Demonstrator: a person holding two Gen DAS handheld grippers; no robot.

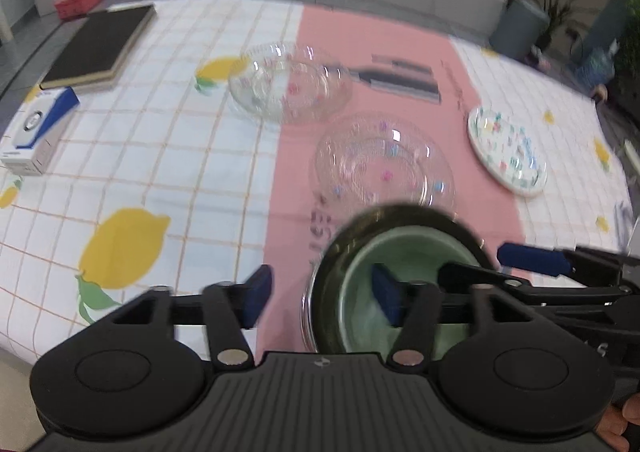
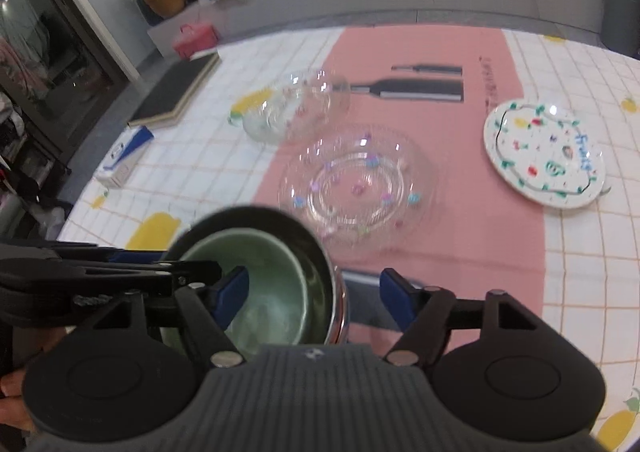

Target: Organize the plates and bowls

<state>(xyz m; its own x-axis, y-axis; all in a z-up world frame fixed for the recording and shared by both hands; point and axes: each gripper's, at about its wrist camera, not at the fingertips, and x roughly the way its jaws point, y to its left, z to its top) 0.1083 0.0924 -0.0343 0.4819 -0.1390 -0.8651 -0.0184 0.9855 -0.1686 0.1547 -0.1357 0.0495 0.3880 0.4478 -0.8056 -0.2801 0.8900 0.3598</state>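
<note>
Bowls nested at the near edge: a pale green bowl [image 1: 404, 292] sits inside a dark bowl [image 1: 332, 284], which in turn appears to rest in a metal-rimmed dish whose edge shows at its 8 o'clock. From the stack, a clear glass plate [image 1: 384, 164] with coloured dots lies just beyond at 12 o'clock, a second clear glass plate [image 1: 288, 86] farther off at 11 o'clock, and a white painted plate [image 1: 506, 150] well apart at 2 o'clock, all on the lemon-print tablecloth [image 1: 132, 156]. Left gripper [image 1: 320, 296] straddles the stack's left rim with jaws spread wide and pads clear of the ware; right gripper [image 2: 314, 298] does likewise over the right rim, holding nothing. Judged handling: the ceramic bowls are stiff, fairly heavy when nested, glazed and therefore slippery; the glass plates are brittle, smooth and hard to see. A pinch across a rim, one pad inside and one outside, offers the surest hold; plates lying flat offer only their raised edge.
</note>
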